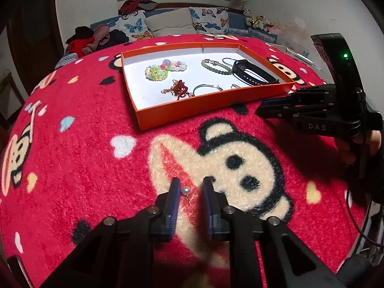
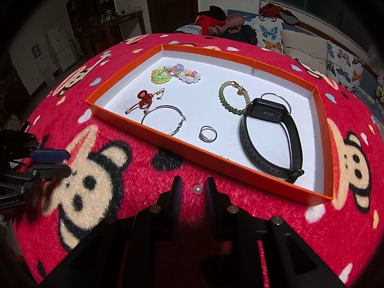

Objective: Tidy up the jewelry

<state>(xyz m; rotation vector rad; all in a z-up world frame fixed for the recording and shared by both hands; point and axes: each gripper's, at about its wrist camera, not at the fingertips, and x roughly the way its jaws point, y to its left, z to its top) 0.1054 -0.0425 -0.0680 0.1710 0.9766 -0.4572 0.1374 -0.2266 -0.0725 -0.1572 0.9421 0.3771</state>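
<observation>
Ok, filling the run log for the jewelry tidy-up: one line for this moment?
left claw: open around pearl stud on blanket | right claw: open around second pearl stud | orange tray: neither stud in yet

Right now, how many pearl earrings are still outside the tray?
2: one pearl earring lies between the left gripper's fingers, another between the right gripper's, both on the blanket.

Reading "DAS" in pale letters on the black body of the right gripper [image 1: 260,110], seen from the left wrist view. On the left gripper [image 2: 68,160], in the right wrist view, a faint line of small print at the frame's edge, too blurred to make out. Nothing else legible.
</observation>
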